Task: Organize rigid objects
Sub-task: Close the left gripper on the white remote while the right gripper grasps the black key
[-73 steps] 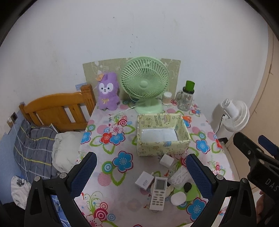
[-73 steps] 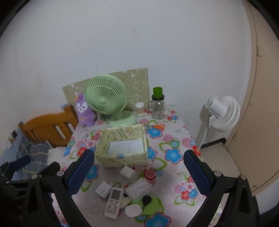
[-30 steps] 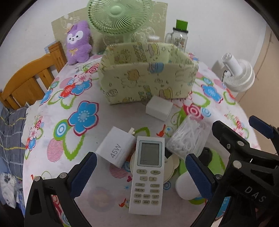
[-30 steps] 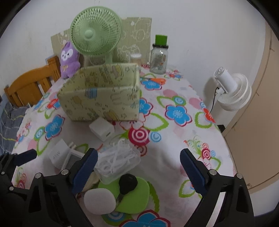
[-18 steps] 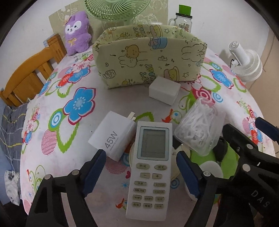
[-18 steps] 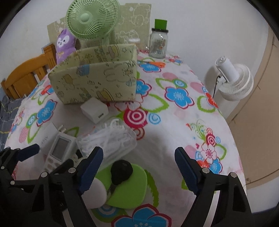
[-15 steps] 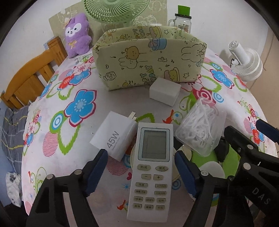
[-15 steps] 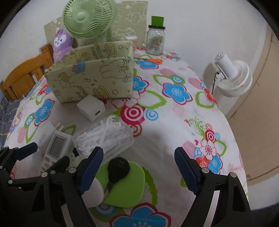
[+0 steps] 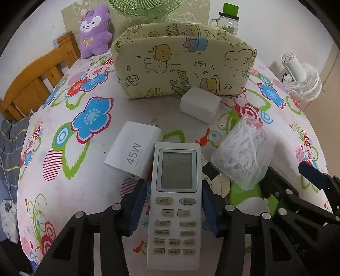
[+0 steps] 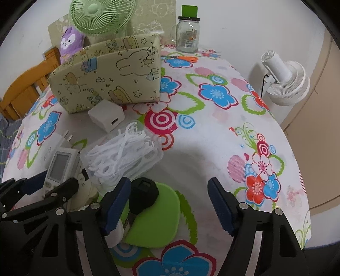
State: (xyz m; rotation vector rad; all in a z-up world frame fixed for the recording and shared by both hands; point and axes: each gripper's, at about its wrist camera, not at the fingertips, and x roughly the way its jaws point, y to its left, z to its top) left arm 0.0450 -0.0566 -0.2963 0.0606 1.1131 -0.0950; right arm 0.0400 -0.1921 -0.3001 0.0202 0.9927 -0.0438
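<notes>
Floral tablecloth (image 10: 212, 135). Green desk fan (image 10: 102, 14), rear. Purple plush rabbit (image 9: 94, 29) beside it. Glass jar with green lid (image 10: 188, 31). White floor fan (image 10: 284, 78), off table. Wooden bed frame (image 9: 36, 78), left.

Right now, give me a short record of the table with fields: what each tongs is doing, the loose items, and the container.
left tongs: closed around the sides of the white remote control
right tongs: open, over the green pad and black key fob, gripping nothing
loose items: 45W charger, small white adapter, clear box of floss picks
container: yellow cartoon fabric bin, behind the items
surface: floral tablecloth
</notes>
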